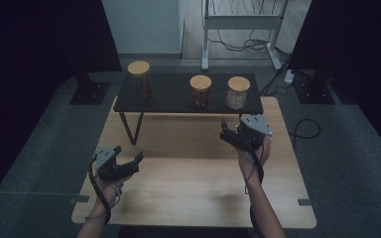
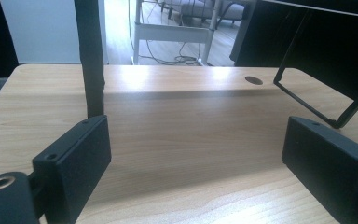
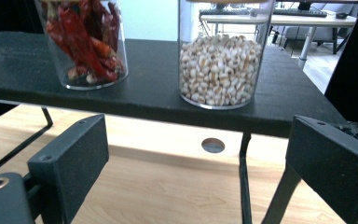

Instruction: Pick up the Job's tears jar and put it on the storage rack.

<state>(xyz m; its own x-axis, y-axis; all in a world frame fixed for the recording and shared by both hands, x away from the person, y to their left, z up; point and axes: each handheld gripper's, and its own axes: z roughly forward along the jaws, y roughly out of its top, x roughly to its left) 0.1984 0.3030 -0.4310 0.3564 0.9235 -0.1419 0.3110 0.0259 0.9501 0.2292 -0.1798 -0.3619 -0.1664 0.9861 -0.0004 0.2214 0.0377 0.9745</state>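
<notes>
Right gripper (image 1: 226, 133): It is up in the air, just in front of the black shelf (image 1: 173, 101). Its jaws are spread wide. Nothing is between them.
Left gripper (image 1: 129, 161): It is low over the wooden table (image 1: 188, 198), on the near left side. Its jaws are spread wide too, with only bare wood between them.
Jar of pale beans (image 1: 238, 92): It stands on the right end of the shelf, the closest jar to the right gripper. It is not touched.
High view: It shows three jars with round wooden lids in a row, both arms, and the jar at the left end (image 1: 140, 82).
Right gripper view: It looks close at the beans (image 3: 220, 70) and at the jar of red chillies (image 3: 85, 42) beside them. A round hole (image 3: 213, 145) is in the table under the shelf.
Left gripper view: It shows a black shelf leg (image 2: 91, 60) standing on the table.
Room: The floor is grey. A white frame (image 1: 240, 22) with loose cables stands at the back.
</notes>
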